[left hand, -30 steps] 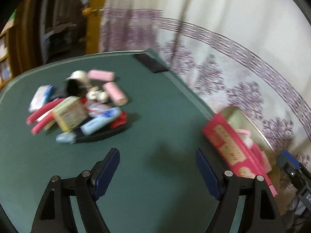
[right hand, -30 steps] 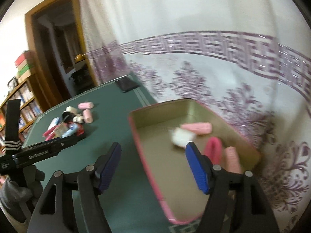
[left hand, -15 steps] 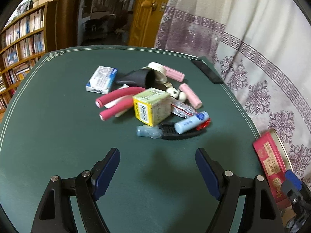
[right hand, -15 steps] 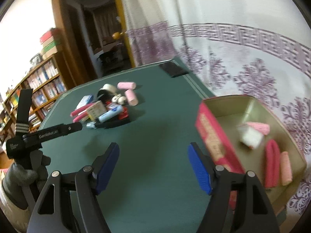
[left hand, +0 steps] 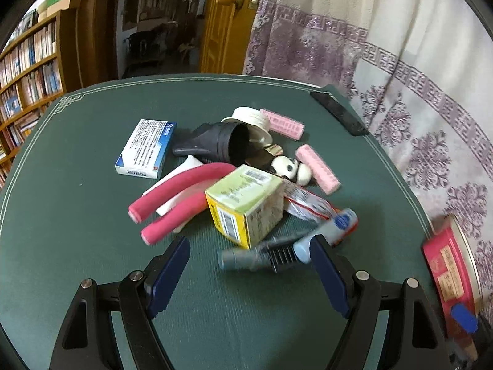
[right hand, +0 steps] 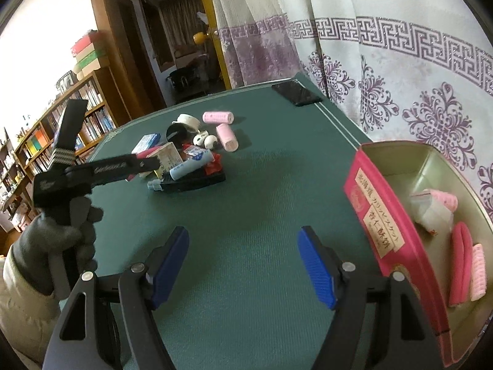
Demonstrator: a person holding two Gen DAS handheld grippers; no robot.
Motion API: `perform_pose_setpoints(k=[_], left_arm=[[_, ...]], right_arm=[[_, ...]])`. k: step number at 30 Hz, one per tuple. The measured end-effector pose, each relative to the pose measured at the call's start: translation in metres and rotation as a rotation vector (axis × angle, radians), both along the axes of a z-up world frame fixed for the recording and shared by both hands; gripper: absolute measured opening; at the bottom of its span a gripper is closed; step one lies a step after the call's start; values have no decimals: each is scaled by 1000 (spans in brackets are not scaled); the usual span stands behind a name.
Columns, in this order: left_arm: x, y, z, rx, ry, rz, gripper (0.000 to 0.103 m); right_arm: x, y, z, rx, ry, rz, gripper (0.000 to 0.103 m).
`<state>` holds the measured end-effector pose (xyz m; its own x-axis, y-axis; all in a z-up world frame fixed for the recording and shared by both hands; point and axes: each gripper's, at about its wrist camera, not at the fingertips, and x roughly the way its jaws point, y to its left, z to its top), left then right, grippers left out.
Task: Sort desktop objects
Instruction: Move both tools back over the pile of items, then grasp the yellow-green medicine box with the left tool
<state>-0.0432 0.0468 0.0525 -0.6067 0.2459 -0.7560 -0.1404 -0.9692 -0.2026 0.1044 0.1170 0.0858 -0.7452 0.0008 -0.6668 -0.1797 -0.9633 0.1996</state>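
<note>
My left gripper (left hand: 249,259) hangs released, nothing held, just short of the pile (left hand: 243,182) at twelve o'clock. My right gripper (right hand: 243,256) gapes empty over bare green table (right hand: 271,185); the pink tin (right hand: 379,215) sits at three o'clock, probably at the table's edge.

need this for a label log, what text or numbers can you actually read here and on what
Left gripper arm: brand lettering, too blurred to read.
Red tin labels: East Asian characters, not legible.
Blue and white box: small print, unreadable.
Yellow-green box: barcodes and print, unreadable.
Blue tube: label blurred.
</note>
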Motion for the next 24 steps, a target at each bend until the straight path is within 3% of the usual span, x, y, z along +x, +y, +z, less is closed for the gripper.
perform_pose_setpoints(k=[18,24], left_arm=[[-57,19,-11,-64,21,54,82],[-57,23,-14,-128,64,36,82]], right_arm=[[-27,5,-13,-21,-21,28,77],[-29,4,-14,-18,-27,28,77]])
